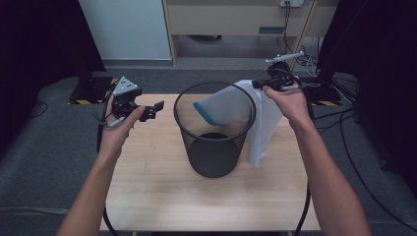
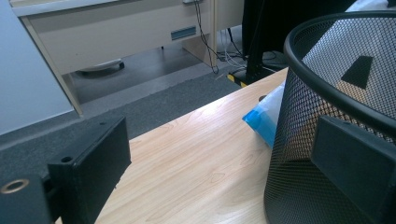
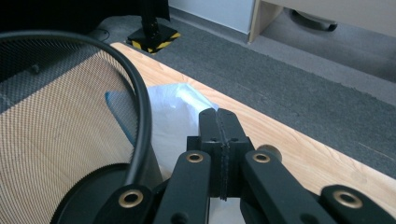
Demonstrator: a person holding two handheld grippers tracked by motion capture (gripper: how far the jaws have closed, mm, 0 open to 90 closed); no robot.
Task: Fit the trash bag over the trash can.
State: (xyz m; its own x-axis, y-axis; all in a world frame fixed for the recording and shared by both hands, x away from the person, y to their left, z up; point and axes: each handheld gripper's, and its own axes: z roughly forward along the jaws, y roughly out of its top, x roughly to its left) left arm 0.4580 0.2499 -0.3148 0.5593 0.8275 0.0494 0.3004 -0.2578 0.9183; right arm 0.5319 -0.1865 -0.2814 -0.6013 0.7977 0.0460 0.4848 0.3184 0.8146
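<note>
A black mesh wastebasket [image 1: 214, 152] stands upright in the middle of the wooden table [image 1: 162, 196]. A white plastic bag [image 1: 260, 128] with a blue edge [image 1: 206, 114] hangs over the basket's right rim, part inside and part down the outside. My right gripper [image 1: 258, 84] is above that rim, shut on the bag's top. In the right gripper view the jaws [image 3: 219, 116] are pressed together, with the bag [image 3: 173, 112] just beyond them and the rim [image 3: 140, 102] to the left. My left gripper [image 1: 152, 110] hovers open left of the basket, holding nothing. In the left gripper view its jaws [image 2: 219, 177] stand wide apart beside the basket [image 2: 303, 140].
Grey carpet surrounds the table. A light wooden desk [image 1: 236, 19] and a white panel [image 1: 128, 29] stand at the back. Cables [image 1: 307, 59] and black stands with yellow-striped bases [image 1: 93, 91] lie on the floor behind the table's far corners.
</note>
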